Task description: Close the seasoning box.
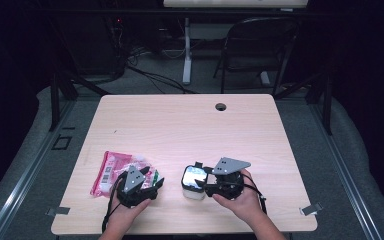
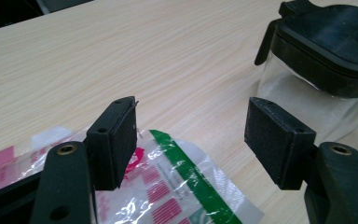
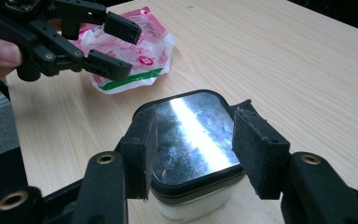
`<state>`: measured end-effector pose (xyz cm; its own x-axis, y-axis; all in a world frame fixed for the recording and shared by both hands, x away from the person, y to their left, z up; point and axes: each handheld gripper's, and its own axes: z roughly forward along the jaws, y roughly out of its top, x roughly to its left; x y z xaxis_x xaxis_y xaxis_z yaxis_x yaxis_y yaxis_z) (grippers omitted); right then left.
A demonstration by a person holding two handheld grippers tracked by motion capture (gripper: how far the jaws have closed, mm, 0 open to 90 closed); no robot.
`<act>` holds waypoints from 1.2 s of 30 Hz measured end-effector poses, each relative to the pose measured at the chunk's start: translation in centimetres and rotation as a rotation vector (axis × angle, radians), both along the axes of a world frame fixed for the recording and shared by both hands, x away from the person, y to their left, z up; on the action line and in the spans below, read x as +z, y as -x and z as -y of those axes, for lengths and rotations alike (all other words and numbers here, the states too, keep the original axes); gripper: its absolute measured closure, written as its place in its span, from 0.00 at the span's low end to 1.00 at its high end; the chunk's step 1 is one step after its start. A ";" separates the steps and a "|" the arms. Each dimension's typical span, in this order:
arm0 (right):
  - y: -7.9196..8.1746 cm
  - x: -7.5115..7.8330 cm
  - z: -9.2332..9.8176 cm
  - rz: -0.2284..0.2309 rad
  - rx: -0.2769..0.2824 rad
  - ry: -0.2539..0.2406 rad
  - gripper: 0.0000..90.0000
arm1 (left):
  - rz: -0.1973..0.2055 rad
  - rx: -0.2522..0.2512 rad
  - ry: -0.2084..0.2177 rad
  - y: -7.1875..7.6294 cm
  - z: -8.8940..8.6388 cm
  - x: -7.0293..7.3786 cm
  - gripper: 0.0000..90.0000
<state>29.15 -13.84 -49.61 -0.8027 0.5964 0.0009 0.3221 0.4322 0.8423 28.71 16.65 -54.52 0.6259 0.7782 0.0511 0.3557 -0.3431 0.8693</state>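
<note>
Jaws released on left gripper (image 2: pixel 191 140) over crinkly plastic packet (image 2: pixel 177 196), right gripper (image 3: pixel 193 149) straddling, maybe gripping, square glossy-lidded container (image 3: pixel 191 140).

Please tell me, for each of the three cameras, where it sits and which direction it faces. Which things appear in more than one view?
High view: above the person's side, looking forward and down on the table; both hands and forearms show.
Left gripper view: rides the left gripper, facing the plastic packet and container; its open jaws show.
Right gripper view: rides the right gripper, over the container's lid; jaws either side.
Shared: packet and container appear in all three.
</note>
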 end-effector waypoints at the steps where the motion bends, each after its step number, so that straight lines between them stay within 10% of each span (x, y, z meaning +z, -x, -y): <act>1: -0.1 0.0 0.1 0.002 -0.003 -0.003 0.56 | 0.002 0.009 0.006 0.0 -0.1 0.1 0.38; 17: -2.0 0.1 4.2 -0.042 -0.161 -0.086 0.55 | -0.015 0.078 0.090 -0.5 -2.5 0.5 0.38; 36: -4.3 -3.6 7.2 -0.191 -0.359 -0.096 0.54 | -0.104 0.206 0.195 -1.8 -5.0 -0.7 0.39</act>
<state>33.44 -21.00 -53.19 -0.5237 0.8283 0.1990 0.5921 0.1860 0.7841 30.48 21.66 -55.20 0.4479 0.8781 -0.1684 0.4914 -0.0844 0.8668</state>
